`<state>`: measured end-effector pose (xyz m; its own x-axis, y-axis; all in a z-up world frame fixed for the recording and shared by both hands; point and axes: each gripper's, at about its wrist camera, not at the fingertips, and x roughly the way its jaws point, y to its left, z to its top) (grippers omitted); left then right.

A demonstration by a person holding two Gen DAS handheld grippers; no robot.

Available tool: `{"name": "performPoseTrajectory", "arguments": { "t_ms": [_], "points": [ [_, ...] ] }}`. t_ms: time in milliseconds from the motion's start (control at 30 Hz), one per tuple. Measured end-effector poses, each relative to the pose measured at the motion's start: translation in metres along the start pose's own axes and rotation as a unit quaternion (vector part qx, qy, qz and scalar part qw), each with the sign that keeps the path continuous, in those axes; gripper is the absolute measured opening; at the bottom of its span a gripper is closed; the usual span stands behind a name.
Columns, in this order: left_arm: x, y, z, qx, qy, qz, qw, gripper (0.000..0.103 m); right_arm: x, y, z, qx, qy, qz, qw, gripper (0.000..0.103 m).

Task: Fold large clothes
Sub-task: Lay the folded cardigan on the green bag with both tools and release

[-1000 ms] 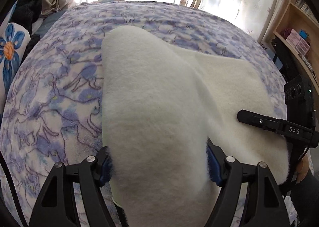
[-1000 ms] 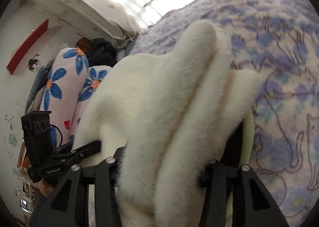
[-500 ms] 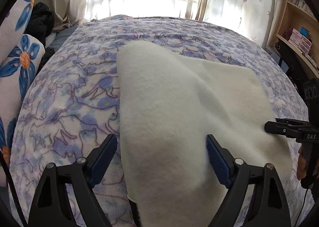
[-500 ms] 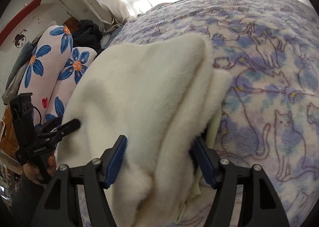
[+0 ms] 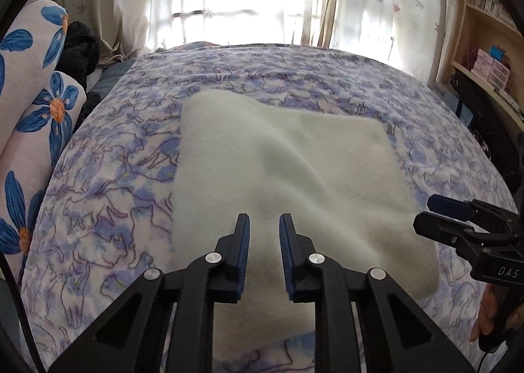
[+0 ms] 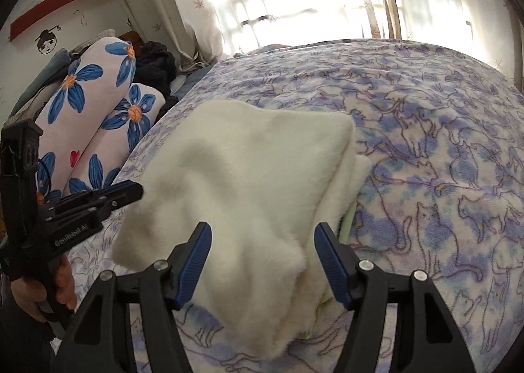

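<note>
Cream fleece garment [image 5: 288, 176] folded, lying on bed [image 5: 108, 196] below both grippers. Left gripper [image 5: 264, 225] fingers closing, nothing gripped. Right gripper [image 6: 260, 235] fingers closing, astride garment edge, not pressing.

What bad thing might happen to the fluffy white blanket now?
The folded white blanket looks puffy and uneven at its right edge, so its layers might slide apart. The right gripper is closing with a bulging corner between its fingers; it might snag and drag that. The left gripper is closing on nothing.
</note>
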<state>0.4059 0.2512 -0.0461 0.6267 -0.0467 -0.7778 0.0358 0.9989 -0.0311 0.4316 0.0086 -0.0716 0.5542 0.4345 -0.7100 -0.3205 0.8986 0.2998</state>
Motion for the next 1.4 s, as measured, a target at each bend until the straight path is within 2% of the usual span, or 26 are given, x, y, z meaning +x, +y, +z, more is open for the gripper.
{"name": "performPoseTrajectory", "arguments": {
  "t_ms": [67, 133, 267, 467, 633, 700, 733, 767, 800, 867, 933, 1033, 1233, 1400],
  "points": [
    [0.012, 0.002, -0.009, 0.002, 0.011, 0.007, 0.9999, 0.017, 0.009, -0.003, -0.007, 0.002, 0.011, -0.021, 1.0, 0.048],
    [0.019, 0.009, -0.016, 0.002, 0.014, 0.007, 0.9999, 0.017, 0.021, -0.017, -0.014, 0.009, 0.027, -0.06, 0.998, 0.044],
    [0.026, 0.02, -0.025, -0.006, 0.02, -0.011, 0.9997, 0.007, 0.034, -0.044, -0.03, 0.029, 0.044, -0.049, 0.997, 0.045],
    [0.029, 0.028, -0.029, -0.016, 0.015, -0.024, 0.9995, 0.006, 0.032, -0.04, -0.034, 0.013, 0.034, -0.059, 0.998, 0.046],
    [0.02, 0.022, -0.028, -0.031, 0.014, -0.01, 0.9994, 0.006, 0.023, -0.035, -0.034, 0.013, 0.036, -0.063, 0.997, 0.048],
    [0.014, 0.02, -0.028, -0.041, 0.013, -0.016, 0.9989, 0.012, 0.015, -0.033, -0.035, 0.016, 0.038, -0.068, 0.997, 0.049],
    [0.01, 0.018, -0.029, -0.048, 0.012, -0.019, 0.9986, 0.019, 0.01, -0.032, -0.036, 0.019, 0.038, -0.071, 0.997, 0.049],
    [0.005, 0.017, -0.031, -0.054, 0.01, -0.021, 0.9983, 0.031, 0.005, -0.031, -0.036, 0.021, 0.038, -0.072, 0.996, 0.049],
    [-0.001, 0.015, -0.032, -0.058, 0.008, -0.022, 0.9981, 0.038, -0.001, -0.03, -0.036, 0.021, 0.038, -0.073, 0.996, 0.049],
    [-0.014, 0.009, -0.034, -0.061, 0.0, -0.004, 0.9981, 0.071, -0.012, -0.027, -0.036, 0.018, 0.038, -0.077, 0.996, 0.049],
    [-0.031, 0.003, -0.036, -0.063, -0.017, 0.0, 0.9979, 0.081, -0.026, -0.024, -0.035, 0.016, 0.034, -0.082, 0.996, 0.049],
    [-0.054, -0.007, -0.034, -0.061, -0.019, -0.02, 0.9977, 0.082, -0.049, -0.018, -0.034, 0.015, 0.027, -0.087, 0.996, 0.049],
    [-0.112, -0.032, -0.032, -0.047, -0.027, -0.018, 0.9984, 0.097, -0.101, -0.002, -0.037, 0.012, 0.022, -0.097, 0.995, 0.049],
    [-0.164, -0.051, -0.039, -0.049, -0.034, -0.035, 0.9976, 0.098, -0.152, 0.013, -0.047, -0.001, 0.019, -0.11, 0.994, 0.053]
  ]
}}
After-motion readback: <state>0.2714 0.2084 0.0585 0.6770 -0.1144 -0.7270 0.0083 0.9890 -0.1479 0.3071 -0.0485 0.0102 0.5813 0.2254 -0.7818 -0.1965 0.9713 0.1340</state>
